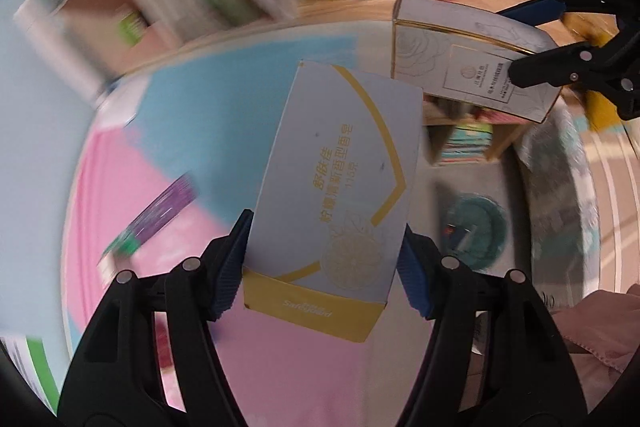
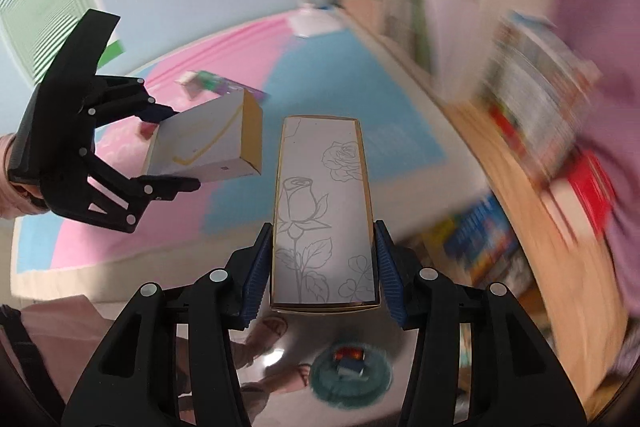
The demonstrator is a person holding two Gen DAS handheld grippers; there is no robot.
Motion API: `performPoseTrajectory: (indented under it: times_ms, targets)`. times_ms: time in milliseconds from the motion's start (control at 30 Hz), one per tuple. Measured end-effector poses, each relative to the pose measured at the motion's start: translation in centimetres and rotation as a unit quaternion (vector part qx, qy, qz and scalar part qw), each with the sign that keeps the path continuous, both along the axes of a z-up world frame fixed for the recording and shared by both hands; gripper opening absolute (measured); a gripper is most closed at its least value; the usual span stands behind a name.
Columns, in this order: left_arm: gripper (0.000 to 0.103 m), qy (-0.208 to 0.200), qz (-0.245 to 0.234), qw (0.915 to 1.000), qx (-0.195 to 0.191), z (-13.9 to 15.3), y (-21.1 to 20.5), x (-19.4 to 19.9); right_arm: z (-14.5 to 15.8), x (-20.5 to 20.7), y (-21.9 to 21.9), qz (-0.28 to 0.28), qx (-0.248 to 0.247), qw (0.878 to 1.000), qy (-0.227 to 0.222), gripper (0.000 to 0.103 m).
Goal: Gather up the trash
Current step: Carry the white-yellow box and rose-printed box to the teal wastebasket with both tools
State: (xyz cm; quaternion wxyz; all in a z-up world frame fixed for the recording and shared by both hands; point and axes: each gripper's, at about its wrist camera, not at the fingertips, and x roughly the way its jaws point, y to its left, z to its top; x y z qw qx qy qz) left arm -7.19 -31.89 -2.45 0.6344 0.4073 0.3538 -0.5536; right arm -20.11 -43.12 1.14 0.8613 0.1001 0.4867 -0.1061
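white-yellow soap box [image 1: 336, 183] and white rose-print box [image 2: 324, 211], both held aloft over pink-blue mat.

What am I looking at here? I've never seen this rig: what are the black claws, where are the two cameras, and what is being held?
No robot: a person carries a hand-held two-finger gripper in each hand, with a fisheye camera on each looking along its fingers. In the left wrist view, the left gripper clamps a white and yellow soap box. In the right wrist view, the right gripper clamps a white rose-print box. Below are pink and blue floor mats, a purple packet on them, and a round teal bin.
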Motion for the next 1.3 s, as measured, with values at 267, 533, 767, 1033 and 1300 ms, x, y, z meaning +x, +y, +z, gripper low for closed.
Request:
performPoseTrajectory:
  times_ms: [267,533,767,1033,1300]
  targets:
    - [0.064,0.014,-0.129,0.9915,0.009,-0.9,-4.9,-10.8,-1.4,-12.7,-2.4,-0.131,0.014,0.991,0.015,0.050]
    - [0.063,0.033,-0.223,0.9738,0.032,-2.9,-6.4,-19.9,-3.0,-21.6,-2.3,-0.233,0.035,0.972,0.024,0.050]
    - [0.063,0.042,-0.271,0.9596,0.062,-5.2,-6.5,-24.9,-4.9,-26.5,-1.4,-0.286,0.058,0.956,0.031,0.050]
    - [0.064,0.061,-0.290,0.9501,0.098,-7.4,-6.4,-27.7,-6.8,-29.3,-0.4,-0.320,0.091,0.943,0.026,0.050]
    - [0.064,0.060,-0.300,0.9448,0.117,-8.6,-6.5,-28.9,-8.0,-30.6,-0.1,-0.334,0.110,0.936,0.031,0.050]
